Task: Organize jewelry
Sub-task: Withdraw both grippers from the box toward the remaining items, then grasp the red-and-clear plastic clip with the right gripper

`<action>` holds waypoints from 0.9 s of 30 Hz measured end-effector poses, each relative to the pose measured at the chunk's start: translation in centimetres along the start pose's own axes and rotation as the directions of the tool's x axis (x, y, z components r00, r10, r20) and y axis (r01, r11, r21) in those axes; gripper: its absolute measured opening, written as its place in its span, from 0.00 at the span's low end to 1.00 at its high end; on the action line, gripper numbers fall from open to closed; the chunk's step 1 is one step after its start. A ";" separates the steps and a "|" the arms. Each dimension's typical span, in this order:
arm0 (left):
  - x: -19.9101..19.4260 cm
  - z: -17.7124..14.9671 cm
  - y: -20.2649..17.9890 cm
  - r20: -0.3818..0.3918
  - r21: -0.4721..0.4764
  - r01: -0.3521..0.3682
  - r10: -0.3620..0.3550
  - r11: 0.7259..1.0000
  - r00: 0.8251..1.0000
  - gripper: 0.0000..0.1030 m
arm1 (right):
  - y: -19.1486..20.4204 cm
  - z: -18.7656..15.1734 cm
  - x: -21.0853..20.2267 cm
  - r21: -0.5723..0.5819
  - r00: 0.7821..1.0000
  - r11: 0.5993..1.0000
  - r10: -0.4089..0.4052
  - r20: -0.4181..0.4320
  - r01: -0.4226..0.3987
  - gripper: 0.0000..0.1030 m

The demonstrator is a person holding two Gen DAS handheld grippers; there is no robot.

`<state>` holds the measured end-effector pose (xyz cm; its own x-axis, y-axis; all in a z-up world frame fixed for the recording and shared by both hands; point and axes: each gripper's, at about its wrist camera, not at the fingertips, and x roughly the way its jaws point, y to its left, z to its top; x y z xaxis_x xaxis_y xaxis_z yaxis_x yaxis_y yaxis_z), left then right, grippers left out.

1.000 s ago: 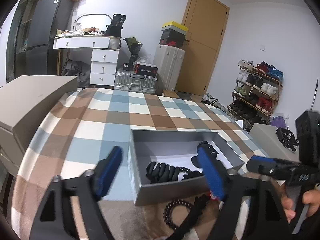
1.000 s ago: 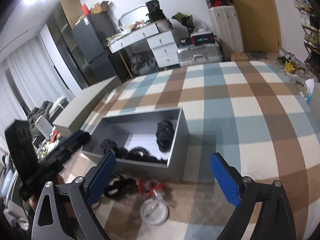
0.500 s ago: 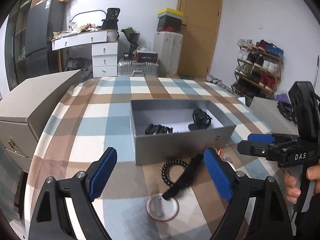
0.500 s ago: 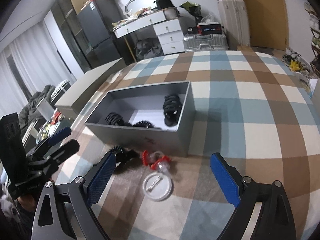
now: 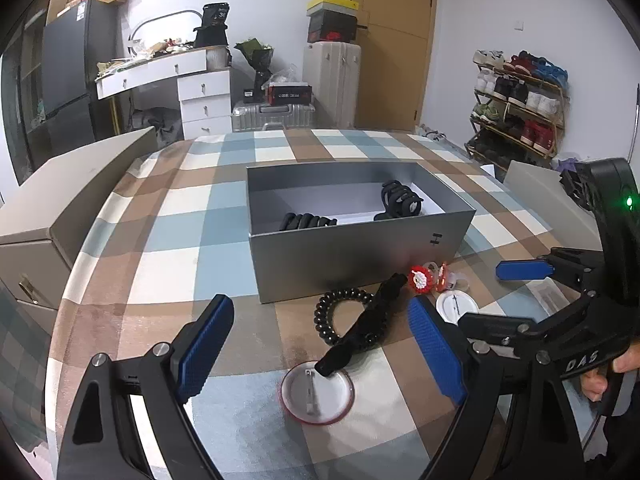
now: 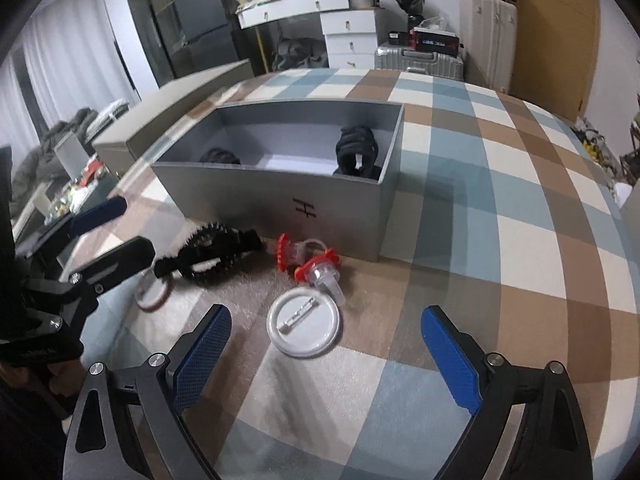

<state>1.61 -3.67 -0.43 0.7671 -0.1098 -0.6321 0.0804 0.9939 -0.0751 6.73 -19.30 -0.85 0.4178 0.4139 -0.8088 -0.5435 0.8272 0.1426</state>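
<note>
Several loose pieces lie on the checked tabletop (image 5: 224, 200) just in front of the near wall of the grey box (image 5: 360, 248): a black coil bracelet (image 5: 340, 316) with a long black clip (image 5: 368, 324) across it, two red-topped rings (image 6: 308, 262) and two round pin badges, one (image 5: 318, 398) under the clip's near end, the other (image 6: 305, 325) beside the rings. The box already holds a few black hair pieces (image 5: 396, 200), so the sorting looks part-way done, with a pick-up in hand.

The left gripper (image 5: 320, 352) stands wide and empty above the bracelet and clip; the right gripper (image 6: 326, 360) stands wide and empty over the second badge. The next move likely calls for lowering one gripper astride a piece and closing squarely.

The right wrist view shows both rings plainly. The left view shows more of the box floor.
</note>
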 end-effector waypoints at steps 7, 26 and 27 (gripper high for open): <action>0.5 -0.1 -0.4 -0.036 0.014 0.009 -0.009 1.000 0.999 0.83 | -0.3 0.1 -0.1 0.043 0.998 0.998 0.047 0.050 -0.049 0.80; 1.3 -0.3 -0.9 -0.099 0.032 0.030 -0.027 0.999 0.995 0.83 | -0.4 0.8 1.3 0.070 0.996 0.995 0.062 0.071 -0.067 0.42; 1.3 -0.2 -0.9 -0.102 0.032 0.032 -0.028 0.999 0.994 0.83 | -0.3 0.8 1.3 0.065 0.996 0.996 0.056 0.071 -0.061 0.40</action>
<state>2.39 -4.73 -1.39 0.6958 -0.1380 -0.7049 0.1250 0.9897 -0.0704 8.02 -18.67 -1.53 0.4370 0.4857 -0.7571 -0.5196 0.8234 0.2283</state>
